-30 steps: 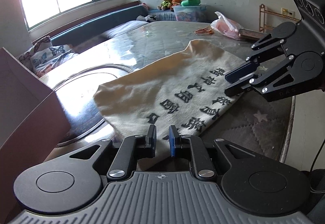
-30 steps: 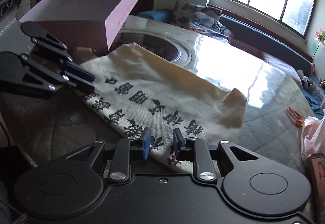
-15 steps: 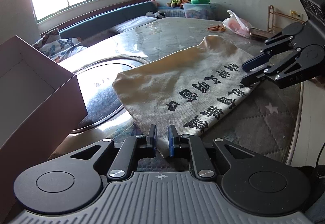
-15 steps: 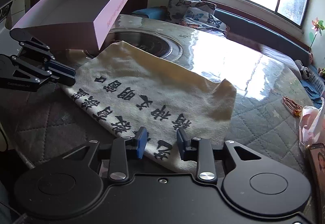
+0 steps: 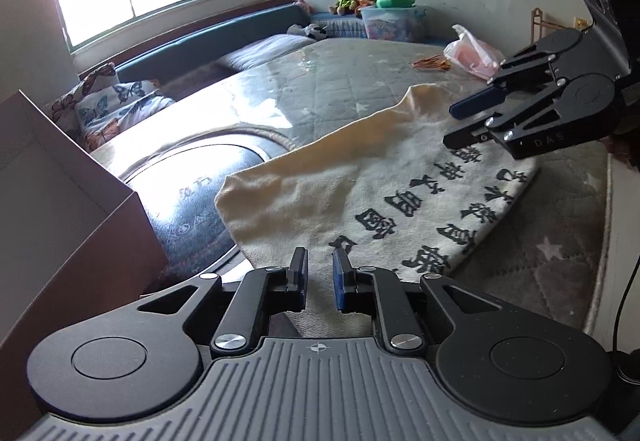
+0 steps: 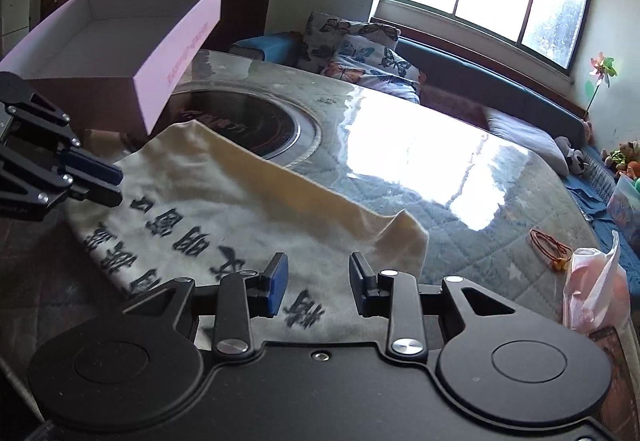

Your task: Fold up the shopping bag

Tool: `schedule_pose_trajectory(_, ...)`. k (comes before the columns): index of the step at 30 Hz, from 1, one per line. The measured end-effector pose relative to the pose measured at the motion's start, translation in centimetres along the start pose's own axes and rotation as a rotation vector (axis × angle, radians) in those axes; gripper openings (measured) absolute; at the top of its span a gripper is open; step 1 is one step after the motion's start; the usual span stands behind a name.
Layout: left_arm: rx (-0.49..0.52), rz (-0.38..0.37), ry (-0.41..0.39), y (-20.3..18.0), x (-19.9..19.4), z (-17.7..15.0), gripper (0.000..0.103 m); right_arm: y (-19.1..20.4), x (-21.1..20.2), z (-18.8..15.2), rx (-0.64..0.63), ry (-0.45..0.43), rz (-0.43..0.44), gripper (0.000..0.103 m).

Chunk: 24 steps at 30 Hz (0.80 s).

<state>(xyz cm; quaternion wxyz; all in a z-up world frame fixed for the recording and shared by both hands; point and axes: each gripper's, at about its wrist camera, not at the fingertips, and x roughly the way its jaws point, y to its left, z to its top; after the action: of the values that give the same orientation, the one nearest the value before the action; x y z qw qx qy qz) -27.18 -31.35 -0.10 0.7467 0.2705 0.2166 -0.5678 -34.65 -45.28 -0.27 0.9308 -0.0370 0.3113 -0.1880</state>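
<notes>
A cream canvas shopping bag point(image 5: 380, 177) with black characters lies flat on the quilted table, one far corner slightly lifted point(image 6: 404, 225). My left gripper point(image 5: 320, 273) hovers over the bag's near left end with a narrow gap between its fingers and nothing pinched. In the right wrist view the left gripper point(image 6: 110, 185) shows at that same edge. My right gripper point(image 6: 318, 281) is wide open above the bag's point(image 6: 224, 201) other end, holding nothing. From the left wrist view the right gripper point(image 5: 456, 123) hangs above the printed side.
An open pink cardboard box point(image 6: 120, 41) stands just beyond the bag's left end. A round dark hob point(image 6: 248, 125) is set into the table behind the bag. A pink plastic bag point(image 6: 592, 289) and an orange cord point(image 6: 548, 245) lie at the right. The table's edge point(image 5: 600, 241) curves nearby.
The right gripper's jaws have spread wider. Both grippers have shifted toward the bag's ends, bringing the pink box into the left view. The bag lies as before.
</notes>
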Motion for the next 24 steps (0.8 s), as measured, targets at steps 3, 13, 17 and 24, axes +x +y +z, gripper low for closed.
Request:
schedule_pose_trajectory(3, 0.001, -0.006, -0.005, 0.1, 0.0, -0.2, 0.015, -1.2, 1.0, -0.5, 0.036, 0.037, -0.018, 0.034)
schedule_pose_trajectory(13, 0.023, -0.021, -0.018, 0.4, 0.0, 0.7, 0.015, -1.7, 0.9, 0.7, 0.051, -0.002, -0.006, 0.035)
schedule_pose_trajectory(17, 0.011, -0.027, -0.006, 1.0, 0.8, 1.1, 0.015, -1.5, 2.0, 1.9, 0.044, -0.016, -0.002, 0.035)
schedule_pose_trajectory(24, -0.010, -0.038, 0.015, 1.9, 2.2, 1.8, 0.015, -2.2, 4.3, 1.9, 0.065, 0.008, 0.000, 0.034)
